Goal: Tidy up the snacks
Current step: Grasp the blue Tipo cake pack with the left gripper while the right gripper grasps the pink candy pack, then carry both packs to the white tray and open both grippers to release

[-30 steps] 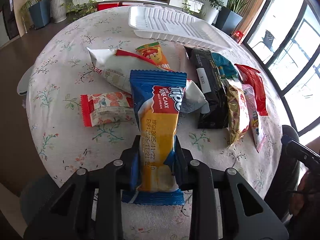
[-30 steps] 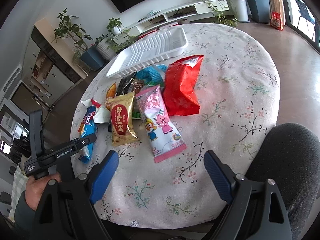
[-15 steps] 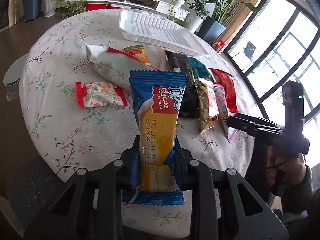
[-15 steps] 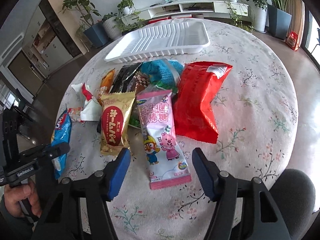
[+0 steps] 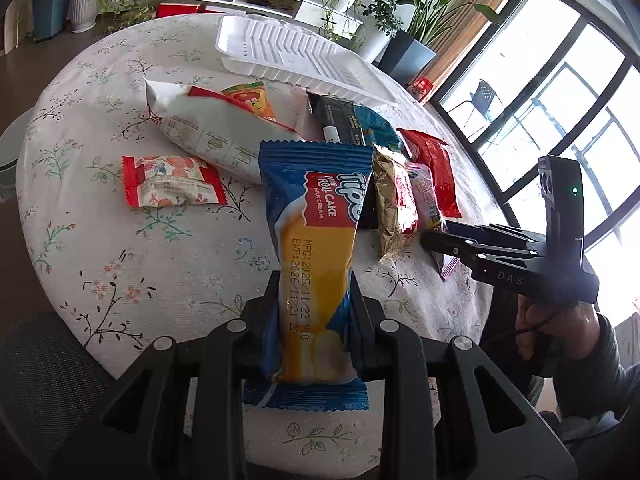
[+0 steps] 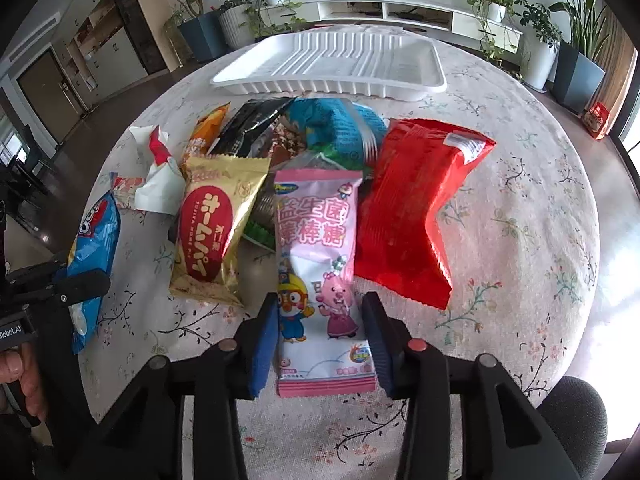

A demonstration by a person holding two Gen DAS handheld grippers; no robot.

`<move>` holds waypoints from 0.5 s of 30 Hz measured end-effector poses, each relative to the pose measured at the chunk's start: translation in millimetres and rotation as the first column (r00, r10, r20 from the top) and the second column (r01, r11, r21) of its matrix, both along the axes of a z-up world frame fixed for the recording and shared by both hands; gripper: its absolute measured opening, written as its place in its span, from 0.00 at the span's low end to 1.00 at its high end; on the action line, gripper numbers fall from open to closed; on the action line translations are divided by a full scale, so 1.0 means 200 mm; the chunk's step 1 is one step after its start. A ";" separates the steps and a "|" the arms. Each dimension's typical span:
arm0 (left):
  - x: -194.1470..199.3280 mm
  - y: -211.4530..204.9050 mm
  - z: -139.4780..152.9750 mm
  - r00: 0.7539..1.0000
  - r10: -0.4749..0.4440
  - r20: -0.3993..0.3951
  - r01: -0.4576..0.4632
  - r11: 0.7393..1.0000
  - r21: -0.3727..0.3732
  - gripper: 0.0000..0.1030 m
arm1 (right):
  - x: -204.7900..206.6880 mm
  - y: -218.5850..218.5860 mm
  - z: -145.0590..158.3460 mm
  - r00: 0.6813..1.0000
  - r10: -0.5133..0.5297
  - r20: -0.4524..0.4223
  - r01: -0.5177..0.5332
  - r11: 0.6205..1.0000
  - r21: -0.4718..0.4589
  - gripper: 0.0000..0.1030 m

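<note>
Right claw [image 6: 320, 332] just narrowed around pink packet [image 6: 320, 264], contact unclear, packet lengthwise along the fingers, left claw [image 5: 314, 316] kept clamped on cake bar [image 5: 316, 248]

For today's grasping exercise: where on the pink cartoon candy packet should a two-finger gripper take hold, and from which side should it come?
Grip the pink candy packet across its narrow width near the lower end, coming down from above on the near side. It lies flat and long, with that end free on the tablecloth, while its far end touches other snacks. The right gripper, jaws just closing, already straddles that spot.
</note>
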State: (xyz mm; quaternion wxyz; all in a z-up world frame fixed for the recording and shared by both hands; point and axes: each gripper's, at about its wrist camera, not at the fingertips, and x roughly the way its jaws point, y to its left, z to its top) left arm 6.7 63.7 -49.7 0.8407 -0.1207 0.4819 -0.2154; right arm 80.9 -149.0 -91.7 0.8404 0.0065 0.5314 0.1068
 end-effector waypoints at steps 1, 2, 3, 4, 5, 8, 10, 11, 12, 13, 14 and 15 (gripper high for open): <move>0.00 0.00 0.00 1.000 -0.003 0.001 0.003 1.000 -0.001 0.25 | -0.01 0.00 0.00 1.000 -0.003 0.001 0.003 1.000 0.003 0.38; 0.00 0.00 0.00 1.000 -0.006 0.002 0.006 1.000 -0.002 0.25 | -0.01 -0.01 0.00 1.000 -0.005 0.001 0.005 1.000 0.012 0.36; 0.00 0.00 0.01 1.000 -0.008 0.003 0.008 1.000 -0.003 0.25 | -0.02 -0.01 0.01 1.000 -0.007 -0.001 0.007 1.000 0.022 0.32; 0.00 -0.01 0.01 1.000 -0.014 0.007 0.014 1.000 -0.006 0.25 | -0.02 -0.01 0.01 1.000 -0.009 -0.003 0.009 1.000 0.030 0.31; 0.00 -0.01 0.02 1.000 -0.018 0.010 0.018 1.000 -0.009 0.25 | -0.03 -0.02 0.01 1.000 -0.012 -0.004 0.012 0.999 0.041 0.30; 0.00 0.00 0.04 1.000 -0.024 0.020 0.024 1.000 -0.015 0.25 | -0.05 -0.03 0.02 1.000 -0.022 -0.008 0.023 0.997 0.078 0.29; -0.01 0.01 0.05 0.999 -0.026 0.029 0.027 0.999 -0.027 0.25 | -0.06 -0.04 0.04 1.000 -0.030 -0.002 0.030 0.993 0.113 0.28; -0.01 0.02 0.07 0.999 -0.027 0.034 0.028 0.999 -0.035 0.25 | -0.07 -0.05 0.06 0.999 -0.032 0.004 0.031 0.991 0.133 0.28; -0.01 0.03 0.07 0.999 -0.026 0.037 0.028 0.999 -0.041 0.25 | -0.08 -0.06 0.09 0.999 -0.033 0.014 0.030 0.988 0.151 0.28; 0.00 0.05 0.09 0.999 -0.022 0.044 0.024 0.998 -0.051 0.25 | -0.08 -0.06 0.11 0.999 -0.034 0.026 0.029 0.985 0.171 0.28; 0.00 0.06 0.10 0.999 -0.017 0.049 0.020 0.998 -0.059 0.25 | -0.08 -0.07 0.14 0.999 -0.037 0.034 0.029 0.981 0.194 0.28; 0.01 0.08 0.13 0.998 -0.009 0.055 0.013 0.997 -0.074 0.25 | -0.08 -0.09 0.16 0.998 -0.042 0.040 0.033 0.976 0.214 0.28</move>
